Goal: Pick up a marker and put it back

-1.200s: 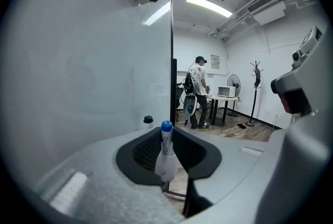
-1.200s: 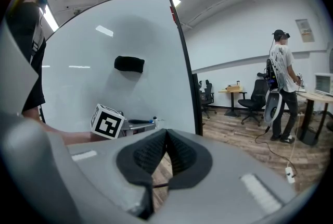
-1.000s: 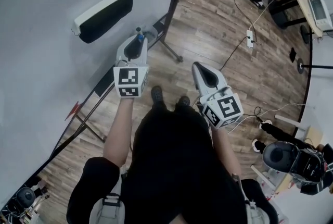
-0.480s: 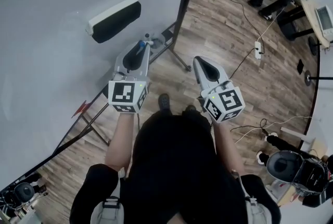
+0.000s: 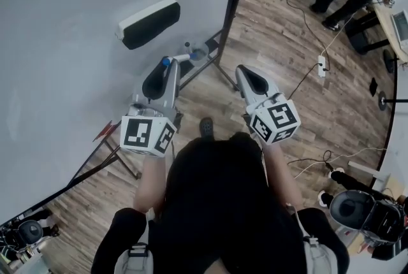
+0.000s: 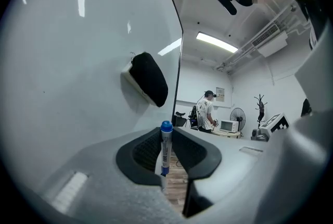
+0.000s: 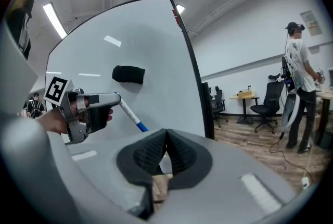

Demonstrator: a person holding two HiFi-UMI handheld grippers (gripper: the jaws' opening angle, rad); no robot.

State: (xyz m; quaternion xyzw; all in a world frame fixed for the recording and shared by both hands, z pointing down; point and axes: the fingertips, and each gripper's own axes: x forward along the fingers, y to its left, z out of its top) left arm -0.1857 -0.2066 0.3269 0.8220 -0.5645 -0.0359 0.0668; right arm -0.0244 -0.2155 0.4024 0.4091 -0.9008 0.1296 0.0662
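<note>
Whiteboard (image 5: 64, 24) backdrop — left tongs (image 5: 167, 67) clamped on blue-capped marker (image 6: 164, 151), print unreadable; right tongs (image 7: 166, 137) together, empty

A: How is the person carrying the arms?
B: Both forearms (image 5: 150, 180) are reaching forward, the grippers side by side and apart.
A: And the jaws?
B: The left gripper (image 5: 171, 65) is clamping a marker (image 6: 164, 152), blue cap outward; the right gripper (image 5: 245, 70) is pressing its pads together on nothing.

Eraser (image 5: 148, 23) on whiteboard (image 5: 64, 30), marker (image 6: 165, 149) in left gripper (image 5: 165, 71) below eraser, right gripper (image 5: 247, 75) to its right
</note>
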